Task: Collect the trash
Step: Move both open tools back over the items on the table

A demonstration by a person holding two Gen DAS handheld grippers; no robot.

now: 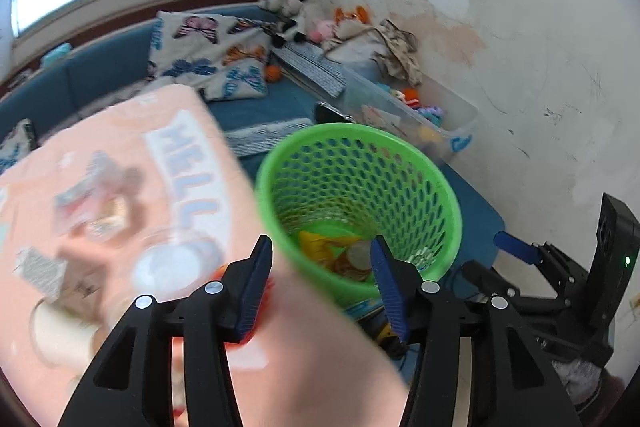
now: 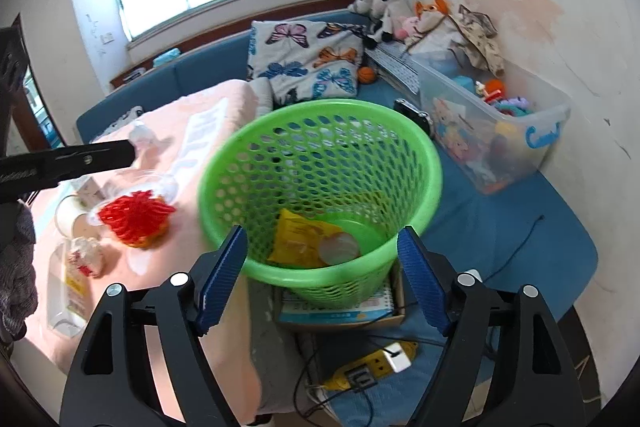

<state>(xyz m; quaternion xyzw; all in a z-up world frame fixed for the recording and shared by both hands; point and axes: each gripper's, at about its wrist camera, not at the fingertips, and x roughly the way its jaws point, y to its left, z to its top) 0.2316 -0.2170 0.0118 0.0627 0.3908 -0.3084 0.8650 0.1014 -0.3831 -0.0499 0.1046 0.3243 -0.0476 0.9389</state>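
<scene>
Both grippers, left (image 1: 322, 247) and right (image 2: 322, 241), are spread and empty near a green basket (image 2: 420, 147). Beside it, the red wrapper (image 2: 134, 221) looks light and crinkly; pinch a loose edge.

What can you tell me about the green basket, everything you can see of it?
The green basket looks like moulded plastic, round and tapering downward, with a smooth rolled rim and walls pierced by honeycomb holes. It stands roughly upright beside the pink blanket, its base on a booklet in a cardboard box. Inside lie a yellow wrapper and a round pale lid. Neither gripper grips it.
</scene>
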